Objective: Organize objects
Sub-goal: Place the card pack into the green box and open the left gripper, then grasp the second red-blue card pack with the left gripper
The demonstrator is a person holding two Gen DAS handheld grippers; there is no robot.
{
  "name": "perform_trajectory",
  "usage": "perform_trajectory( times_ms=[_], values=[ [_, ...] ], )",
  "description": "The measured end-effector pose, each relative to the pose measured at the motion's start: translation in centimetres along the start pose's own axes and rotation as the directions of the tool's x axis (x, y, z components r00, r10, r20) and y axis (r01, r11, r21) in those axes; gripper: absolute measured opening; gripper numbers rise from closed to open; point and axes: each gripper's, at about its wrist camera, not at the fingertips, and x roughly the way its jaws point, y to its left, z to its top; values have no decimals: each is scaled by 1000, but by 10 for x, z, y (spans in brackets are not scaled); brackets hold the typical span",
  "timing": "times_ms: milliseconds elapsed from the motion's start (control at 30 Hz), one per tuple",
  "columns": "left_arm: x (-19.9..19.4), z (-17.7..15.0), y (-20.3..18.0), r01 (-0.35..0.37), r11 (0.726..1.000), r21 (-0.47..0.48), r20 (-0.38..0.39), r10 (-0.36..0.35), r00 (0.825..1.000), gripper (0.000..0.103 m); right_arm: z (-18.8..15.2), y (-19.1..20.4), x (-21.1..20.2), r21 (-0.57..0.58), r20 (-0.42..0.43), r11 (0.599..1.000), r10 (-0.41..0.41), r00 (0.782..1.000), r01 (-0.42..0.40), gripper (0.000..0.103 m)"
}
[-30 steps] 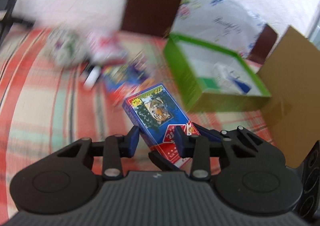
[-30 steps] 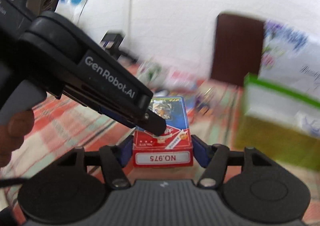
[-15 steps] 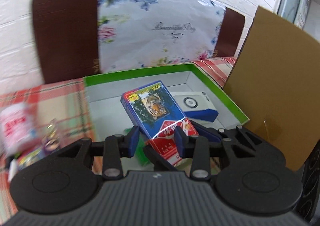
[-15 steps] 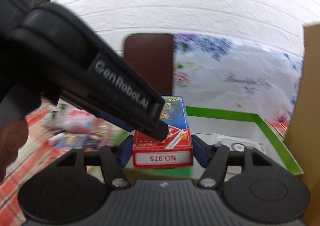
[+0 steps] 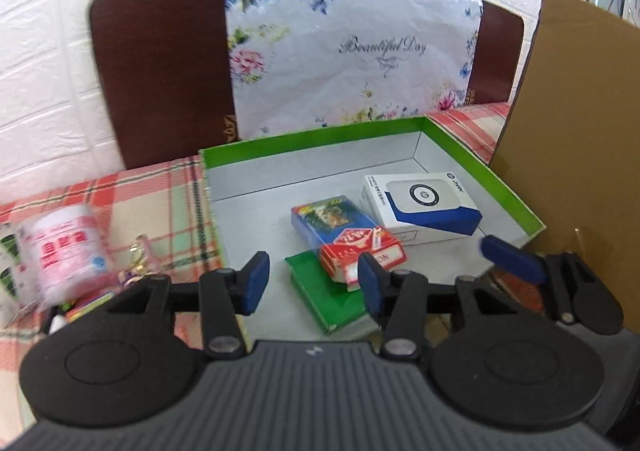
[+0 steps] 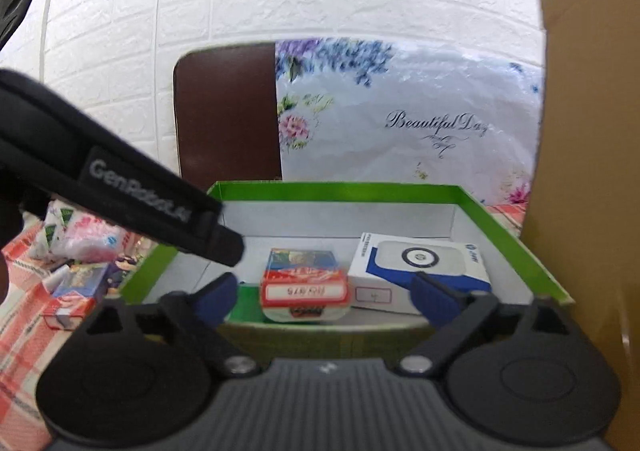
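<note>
Inside the green box (image 5: 516, 193), a pack of playing cards (image 5: 344, 235) lies partly atop a green packet (image 5: 320, 291), just beside a white-and-blue carton (image 5: 420, 207) nearer the box's right wall. Both claws have just been opening: the left claw (image 5: 314, 279) and the right claw (image 6: 324, 293) stand with jaws spread at the box's near edge, pads clear of the cards and gripping nothing. Left of the box, a pink-labelled jar (image 5: 66, 251) and other small items rest on the plaid-covered surface (image 5: 160, 187).
</note>
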Motion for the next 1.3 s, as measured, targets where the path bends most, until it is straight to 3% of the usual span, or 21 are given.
perform_trajectory(
  times_ms=[133, 333, 533, 700, 767, 833, 1067, 1300],
  values=[
    [-30, -9, 5, -39, 999, -11, 31, 40, 999, 55, 0, 5, -31, -20, 22, 1000, 1, 1000, 0, 101],
    [-56, -30, 21, -124, 992, -36, 17, 125, 992, 56, 2, 14, -61, 20, 23, 998, 51, 998, -51, 103],
    [-74, -54, 47, -182, 980, -81, -5, 182, 983, 59, 5, 30, -91, 83, 116, 986, 135, 984, -145, 103],
    [-86, -69, 69, -242, 965, -104, -6, 243, 970, 62, -6, 32, -92, 323, 129, 926, 163, 978, -196, 103],
    [-88, -76, 80, -267, 957, -113, -13, 267, 964, 62, -6, 36, -84, 369, 53, 913, 167, 985, -175, 103],
    [-89, -83, 91, -289, 949, -128, -26, 288, 957, 62, -7, 46, -75, 358, -30, 924, 155, 987, -134, 103],
    [-86, -107, 133, -345, 919, -189, -68, 338, 939, 69, -15, 92, -66, 189, -82, 966, 195, 977, -177, 103],
    [-83, -131, 181, -363, 885, -292, -123, 342, 932, 69, -24, 141, -48, -1, -176, 972, 230, 957, -234, 103]
  ],
)
